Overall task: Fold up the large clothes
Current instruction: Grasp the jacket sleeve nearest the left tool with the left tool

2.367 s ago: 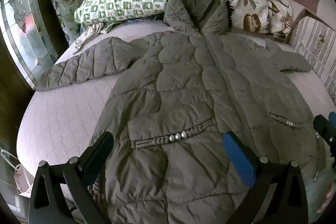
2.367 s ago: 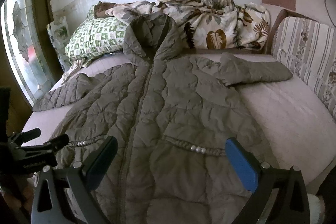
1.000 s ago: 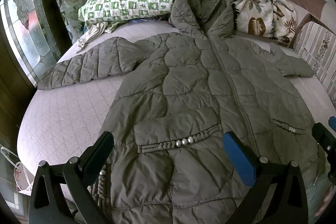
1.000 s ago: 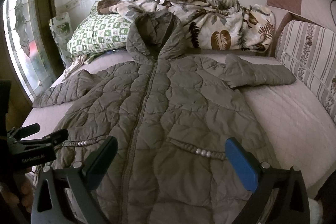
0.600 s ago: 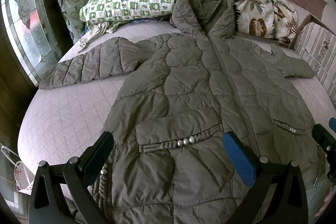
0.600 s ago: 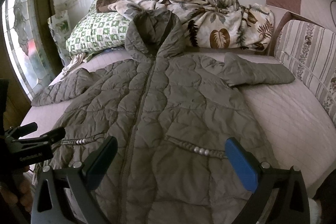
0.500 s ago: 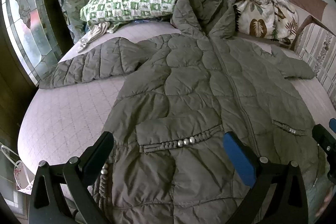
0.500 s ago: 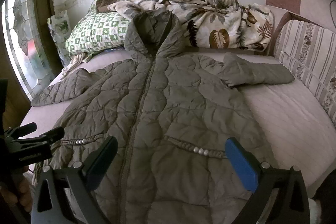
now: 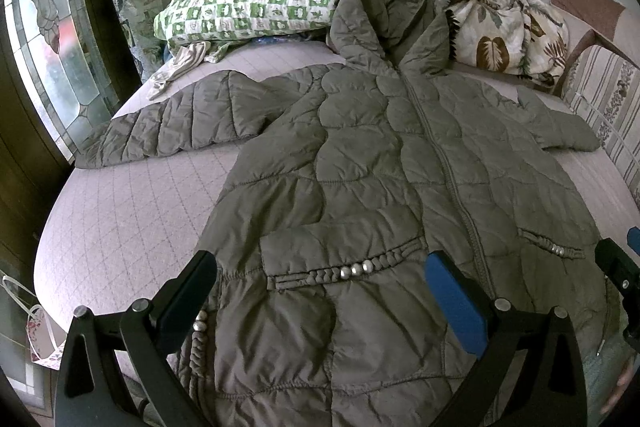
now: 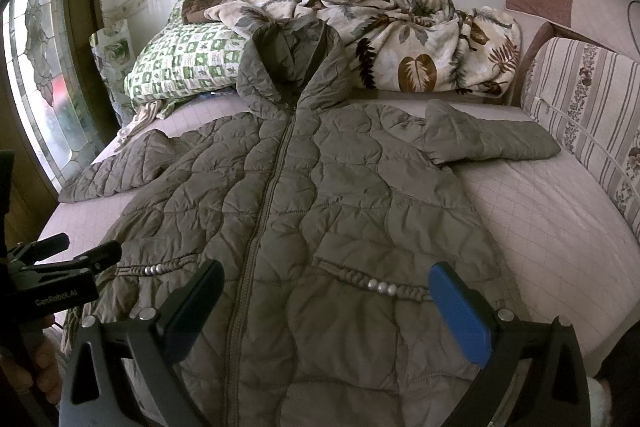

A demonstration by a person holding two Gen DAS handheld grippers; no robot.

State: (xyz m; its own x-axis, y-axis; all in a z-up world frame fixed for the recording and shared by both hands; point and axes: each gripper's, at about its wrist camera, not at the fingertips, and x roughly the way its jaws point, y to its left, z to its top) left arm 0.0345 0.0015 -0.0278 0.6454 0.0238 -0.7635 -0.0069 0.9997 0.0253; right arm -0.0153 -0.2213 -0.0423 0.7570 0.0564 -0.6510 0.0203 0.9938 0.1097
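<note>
A long olive quilted hooded coat point(image 9: 360, 187) lies face up and zipped on the bed, hood toward the pillows, both sleeves spread out to the sides; it also shows in the right wrist view point(image 10: 304, 211). My left gripper point(image 9: 320, 291) is open and empty, above the coat's lower left front near the beaded pocket point(image 9: 344, 273). My right gripper point(image 10: 326, 301) is open and empty, above the lower right front near the other pocket point(image 10: 376, 285). The left gripper also shows at the left edge of the right wrist view point(image 10: 72, 259).
The bed point(image 9: 120, 219) has a pale quilted cover. A green checked pillow point(image 9: 248, 7) and a leaf-print blanket point(image 10: 408, 43) lie at its head. A striped sofa cushion point(image 10: 592, 115) borders the right side, a stained-glass window point(image 9: 44, 59) the left.
Both grippers have drifted slightly, with the view shifting a little over the coat. The coat has not moved and both grippers stay open.
</note>
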